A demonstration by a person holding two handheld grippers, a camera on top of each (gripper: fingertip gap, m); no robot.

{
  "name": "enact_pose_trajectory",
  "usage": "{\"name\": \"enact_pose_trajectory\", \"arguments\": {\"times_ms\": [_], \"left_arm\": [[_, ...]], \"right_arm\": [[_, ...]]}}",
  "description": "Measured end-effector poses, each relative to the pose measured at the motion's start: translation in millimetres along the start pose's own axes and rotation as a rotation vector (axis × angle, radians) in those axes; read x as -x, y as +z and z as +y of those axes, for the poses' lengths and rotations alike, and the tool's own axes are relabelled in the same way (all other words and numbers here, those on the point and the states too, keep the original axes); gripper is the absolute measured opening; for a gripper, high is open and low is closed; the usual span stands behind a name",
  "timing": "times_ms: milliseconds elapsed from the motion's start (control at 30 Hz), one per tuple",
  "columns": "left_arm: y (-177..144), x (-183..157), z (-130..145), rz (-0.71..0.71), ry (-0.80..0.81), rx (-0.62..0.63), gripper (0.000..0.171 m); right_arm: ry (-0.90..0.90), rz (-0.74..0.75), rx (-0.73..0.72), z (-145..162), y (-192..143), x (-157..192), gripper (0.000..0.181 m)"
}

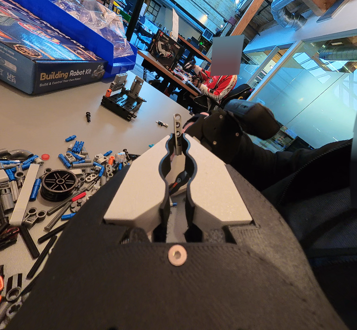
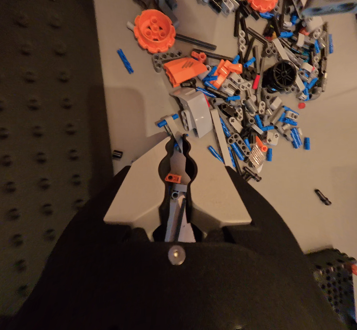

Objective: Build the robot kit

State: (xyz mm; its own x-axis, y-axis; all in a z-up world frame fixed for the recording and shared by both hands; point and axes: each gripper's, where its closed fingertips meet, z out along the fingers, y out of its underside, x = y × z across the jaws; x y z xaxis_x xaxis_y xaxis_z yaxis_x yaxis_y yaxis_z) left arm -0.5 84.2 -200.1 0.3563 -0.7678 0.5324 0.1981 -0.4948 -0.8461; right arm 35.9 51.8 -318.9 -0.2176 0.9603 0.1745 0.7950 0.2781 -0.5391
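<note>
The left tongs [image 1: 177, 137] are pinched nearly closed on a slim grey beam [image 1: 177, 127] with a row of holes, which stands upright out of the tips, lifted clear of the counter [image 1: 29, 123]. Just right of those tips sits a gloved hand [image 1: 228, 133] on dark gear that may be the other tool — I cannot tell for sure. Ahead and to the left of the left tongs stands a partly built black frame [image 1: 123, 102] with grey upright blocks on it; nearer and lower left lies a loose heap of parts [image 1: 73, 168], among them a black wheel [image 1: 59, 181]. Beyond, far left, are a printed kit box [image 1: 48, 65] and a blue tray [image 1: 92, 30] holding a clear bag. The right tongs [image 2: 176, 140] point down at the counter [image 2: 309, 185], drawn almost together on a small grey lever with blue pins [image 2: 171, 122] that juts from the tips. Just ahead of them lies a grey curved shell [image 2: 195, 114]; farther ahead are two orange wheels [image 2: 154, 30], and to the right the main scatter of blue, grey and black pieces [image 2: 270, 108]. Judging by the heap still unsorted and the small frame — most of the building appears undone.
</note>
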Motion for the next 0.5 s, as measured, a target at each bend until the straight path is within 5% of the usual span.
{"name": "enact_pose_trajectory", "arguments": {"times_ms": [167,500], "left_arm": [[-5,0,5,-0.001,-0.013,0.013,0.005],[-8,-8,27,0.038,-0.071,0.054,0.004]], "right_arm": [[0.145,-0.232,-0.057,-14,-16,15,0.005],[0.537,-0.461,-0.459,-42,-55,-7,0.001]]}}
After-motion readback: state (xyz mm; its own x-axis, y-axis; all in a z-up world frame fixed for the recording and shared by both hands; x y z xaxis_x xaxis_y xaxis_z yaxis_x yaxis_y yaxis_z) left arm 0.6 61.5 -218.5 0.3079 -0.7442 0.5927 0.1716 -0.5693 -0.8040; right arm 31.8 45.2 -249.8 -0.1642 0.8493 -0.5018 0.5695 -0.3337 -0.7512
